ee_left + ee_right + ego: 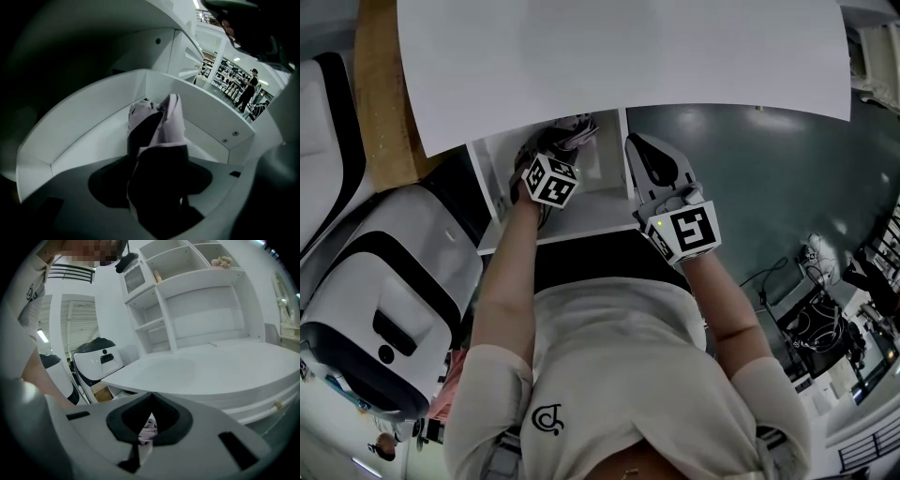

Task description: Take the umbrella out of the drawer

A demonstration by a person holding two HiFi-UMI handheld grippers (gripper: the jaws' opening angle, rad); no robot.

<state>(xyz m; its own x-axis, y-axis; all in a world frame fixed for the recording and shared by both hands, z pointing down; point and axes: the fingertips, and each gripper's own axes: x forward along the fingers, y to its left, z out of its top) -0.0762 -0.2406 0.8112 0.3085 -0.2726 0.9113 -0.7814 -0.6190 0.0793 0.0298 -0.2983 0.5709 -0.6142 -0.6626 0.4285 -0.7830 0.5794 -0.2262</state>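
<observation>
The folded umbrella [161, 119], lilac-pink with black panels, lies in the open white drawer [84, 136] under the desk top [619, 56]. In the head view only its pink end [578, 131] shows at the drawer's back. My left gripper [159, 192] points steeply down into the drawer, its jaws closed on the umbrella's near end, which fills the gap between them. In the head view this left gripper [551, 155] sits inside the drawer, its tips hidden behind its marker cube. My right gripper [640, 155] hangs at the drawer's right wall. That right gripper [145, 430] is shut and holds nothing.
A white machine with black trim [384, 309] stands left of the drawer, with a wooden board [380, 94] behind it. Cables and gear [816, 323] lie on the dark floor at right. White shelves [187, 296] rise behind the desk. A person [248, 91] stands far off.
</observation>
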